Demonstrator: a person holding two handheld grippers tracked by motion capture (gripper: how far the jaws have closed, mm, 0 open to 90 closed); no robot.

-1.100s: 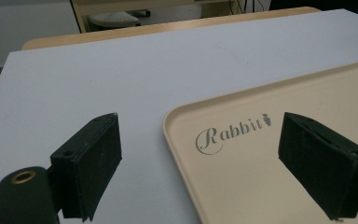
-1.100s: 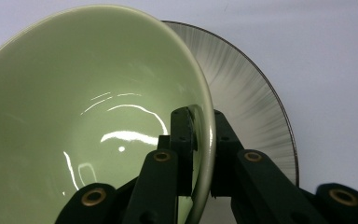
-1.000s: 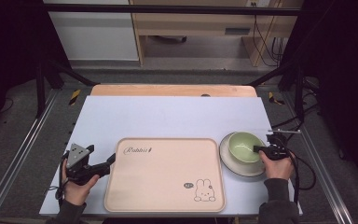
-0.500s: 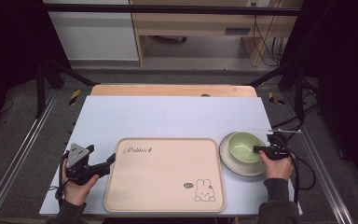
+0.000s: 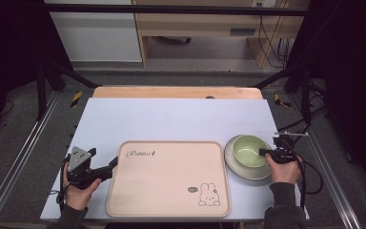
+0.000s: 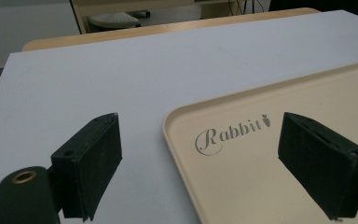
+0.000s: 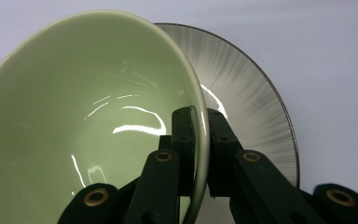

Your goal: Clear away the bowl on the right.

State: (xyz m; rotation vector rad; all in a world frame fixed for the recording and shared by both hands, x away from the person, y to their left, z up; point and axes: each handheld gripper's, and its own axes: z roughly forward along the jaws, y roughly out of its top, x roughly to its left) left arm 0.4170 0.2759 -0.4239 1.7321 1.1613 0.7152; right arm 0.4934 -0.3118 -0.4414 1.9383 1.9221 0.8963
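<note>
On the white table (image 5: 171, 119), beside the beige tray (image 5: 169, 179) which the wide-open left gripper (image 5: 110, 168) is straddling, the right gripper (image 7: 199, 135) is pinching the green bowl (image 5: 249, 150) rim over its grey plate (image 5: 233, 164), risking a glazed-rim slip.

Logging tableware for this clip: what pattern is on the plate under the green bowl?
Fine grey streaks radiating outward on the plate, with a thin dark rim; clearest in the right gripper view.

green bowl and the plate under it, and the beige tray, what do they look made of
Green bowl: likely glazed ceramic; glossy, with sharp light streaks inside. Plate: also looks like glazed ceramic, grey brushed streaks and a thin dark rim. Tray: probably matte plastic or melamine; dull, even surface with printed lettering.
</note>
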